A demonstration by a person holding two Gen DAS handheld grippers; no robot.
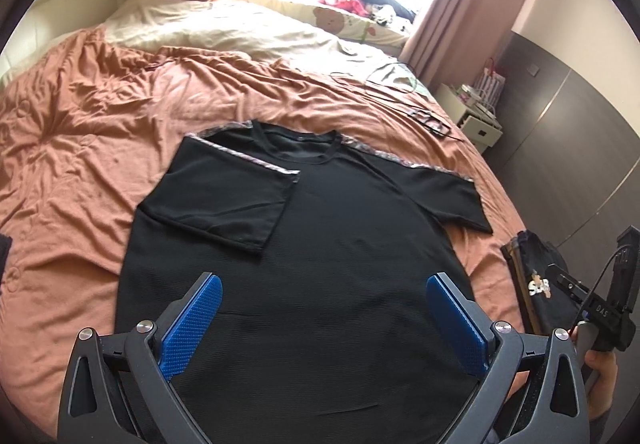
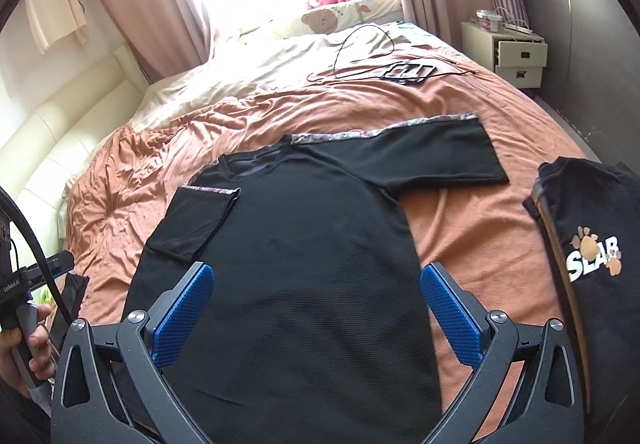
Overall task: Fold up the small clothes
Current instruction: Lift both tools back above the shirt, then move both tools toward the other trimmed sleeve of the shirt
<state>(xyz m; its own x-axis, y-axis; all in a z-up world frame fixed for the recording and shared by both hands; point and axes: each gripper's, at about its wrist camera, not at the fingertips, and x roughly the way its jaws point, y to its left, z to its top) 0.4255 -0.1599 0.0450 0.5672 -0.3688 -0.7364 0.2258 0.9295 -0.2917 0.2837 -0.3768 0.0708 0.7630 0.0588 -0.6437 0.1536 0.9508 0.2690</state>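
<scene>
Left gripper (image 1: 323, 298): jaws wide apart, nothing held, hovering above the lower body of the shirt.
Right gripper (image 2: 316, 286): also spread wide, empty, above the shirt's lower right half; its hem-side edge runs close to the right blue pad (image 2: 450, 314).
Black t-shirt (image 1: 320, 244): lies flat on the bed (image 1: 80, 132), collar away from the grippers, hem toward them.
Left sleeve (image 1: 224, 196): already folded in over the chest, patterned trim showing along its top edge.
Right sleeve (image 2: 444, 156): not folded, spread out flat on the orange cover.
Progress: my read is early stage, one sleeve in, other sleeve and body folds left.
Handling: thin knit, light, fully limp. Won't hold shape, will drape and drag when lifted. Dark fabric on a wrinkled cover, so layers can bunch if slid.
Grasp point: likely the right sleeve's outer cuff edge or its trimmed shoulder seam; pinch one layer at the edge, lift low, lay across the chest.
Risk: grabbing the cover together with the cloth; dragging the body out of square.
Nearby: another black garment (image 2: 592, 256) with a printed logo sits off to the right of the shirt, apart from it. Cable and small black frame (image 2: 410, 72) farther up the bed, well clear.
</scene>
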